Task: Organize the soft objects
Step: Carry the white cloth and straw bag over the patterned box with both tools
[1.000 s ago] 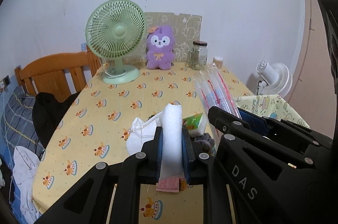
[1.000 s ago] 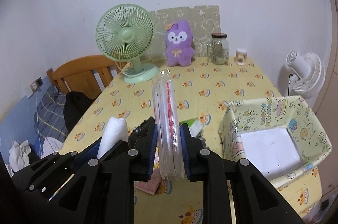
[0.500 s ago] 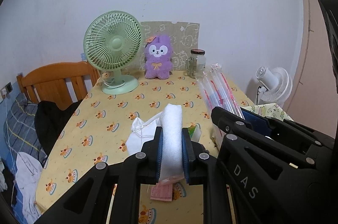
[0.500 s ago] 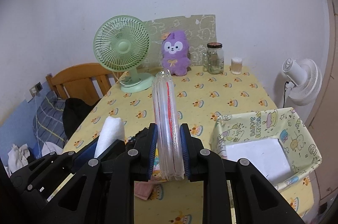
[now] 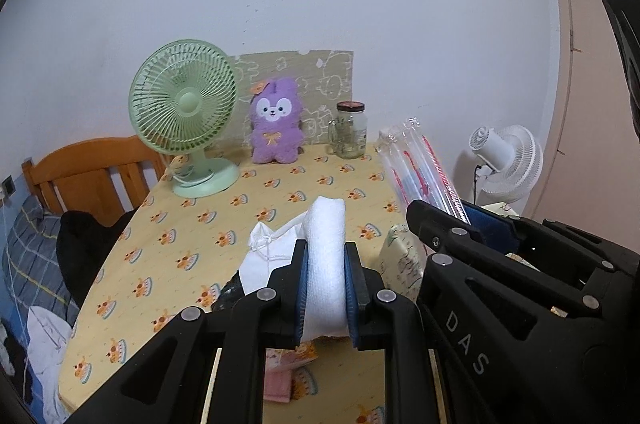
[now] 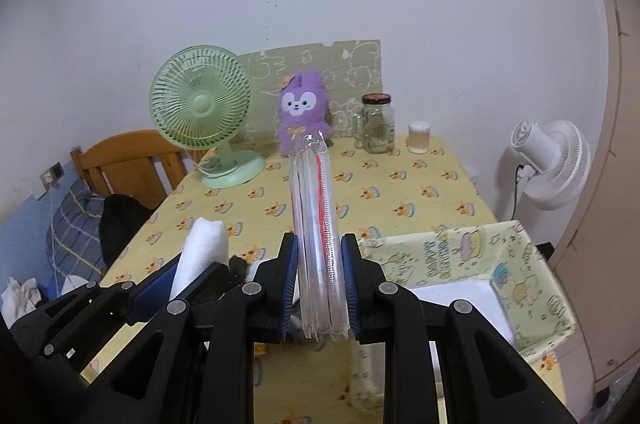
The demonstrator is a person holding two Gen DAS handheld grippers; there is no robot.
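Left gripper (image 5: 326, 288) clamped on a white foam roll (image 5: 325, 256), right gripper (image 6: 319, 288) clamped on a clear pack of straws (image 6: 316, 224), above the yellow-clothed table (image 6: 400, 191).

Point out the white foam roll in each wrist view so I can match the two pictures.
Left wrist: the white foam roll stands bottom centre, clamped between the left gripper fingers.
Right wrist: the same roll is lower left, poking up from the left gripper, left of the clear plastic packet in the right gripper.
Shared landmark: the purple plush toy at the table's far edge.
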